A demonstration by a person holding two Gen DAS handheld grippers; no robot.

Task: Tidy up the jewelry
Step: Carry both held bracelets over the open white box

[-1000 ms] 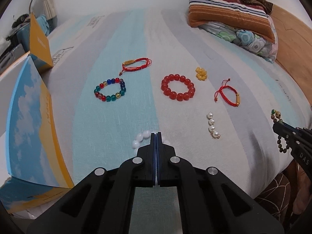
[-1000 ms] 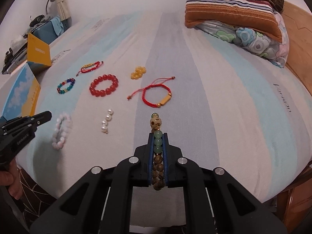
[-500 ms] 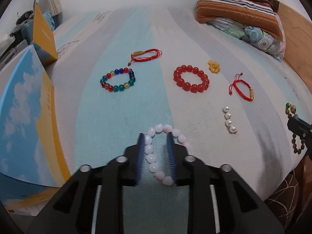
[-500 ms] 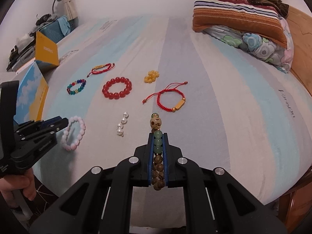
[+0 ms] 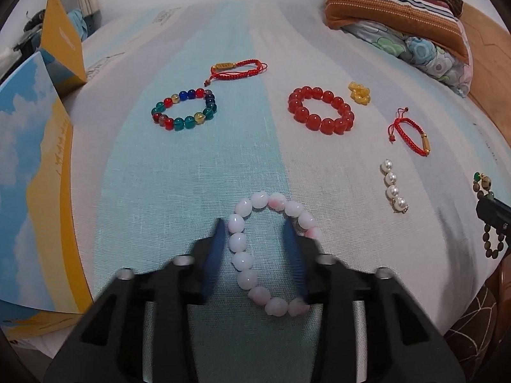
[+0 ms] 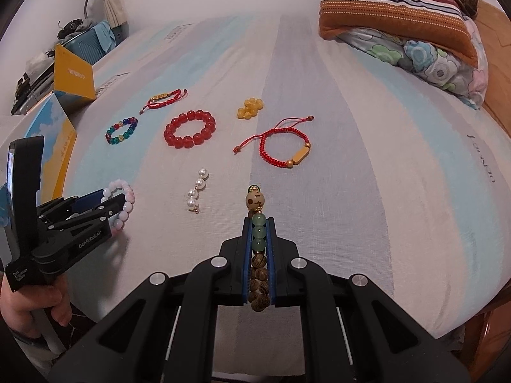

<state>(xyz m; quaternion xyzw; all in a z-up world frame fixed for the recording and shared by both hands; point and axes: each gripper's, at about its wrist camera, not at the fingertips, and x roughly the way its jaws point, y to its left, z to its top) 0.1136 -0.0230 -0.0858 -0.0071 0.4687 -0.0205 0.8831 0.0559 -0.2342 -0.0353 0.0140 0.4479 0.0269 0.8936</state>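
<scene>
Straddling the pink bracelet (image 5: 255, 252), left gripper (image 5: 255, 226) fingers gape wide; right gripper (image 6: 258, 223) fingers pinch the wooden bracelet (image 6: 258, 255).

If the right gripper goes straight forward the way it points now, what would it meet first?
Probably the red cord bracelet, slightly right of the line ahead of the right gripper, which is shut on the wooden bead bracelet. Depth is unclear.

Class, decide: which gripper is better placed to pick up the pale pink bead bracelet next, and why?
Left. The left gripper is open, straddling one side of the pink bracelet. The right gripper is shut on the wooden bracelet, farther away.
</scene>
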